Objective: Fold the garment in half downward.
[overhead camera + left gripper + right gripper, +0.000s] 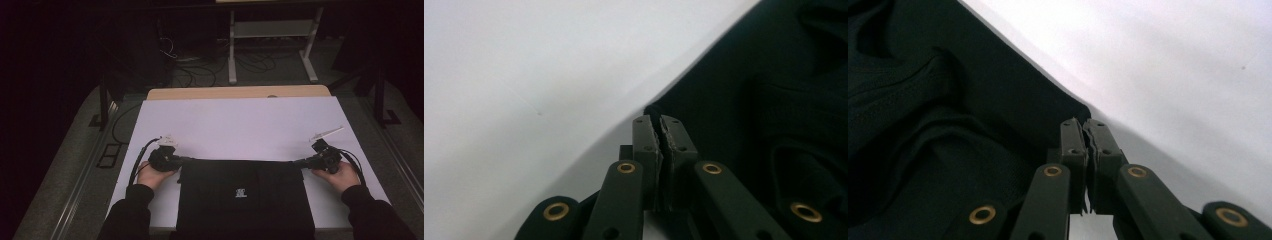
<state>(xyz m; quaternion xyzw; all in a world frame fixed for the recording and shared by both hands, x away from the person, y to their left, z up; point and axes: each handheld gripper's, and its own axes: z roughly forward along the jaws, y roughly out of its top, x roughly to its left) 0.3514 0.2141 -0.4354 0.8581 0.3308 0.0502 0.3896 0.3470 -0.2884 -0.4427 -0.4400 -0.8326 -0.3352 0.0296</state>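
Two black two-jaw grippers pinch the far corners of a folded black fabric garment (pixel 245 195) lying flat on the smooth white table sheet (pixel 240 125). Left gripper (pixel 659 122) and right gripper (pixel 1083 125) each have jaws closed narrow on a corner edge. Cloth folds are dim, and its near edge is cut off.

1. Your right hand-held gripper (pixel 1083 122) rises from the bottom edge, its two black jaws pressed together.
2. The jaw tips sit at the corner of the black, folded fabric garment (pixel 938 115); whether cloth is pinched between them is hard to tell.
3. The garment lies on the white, flat surface (pixel 1173 70), covering the view's left half.
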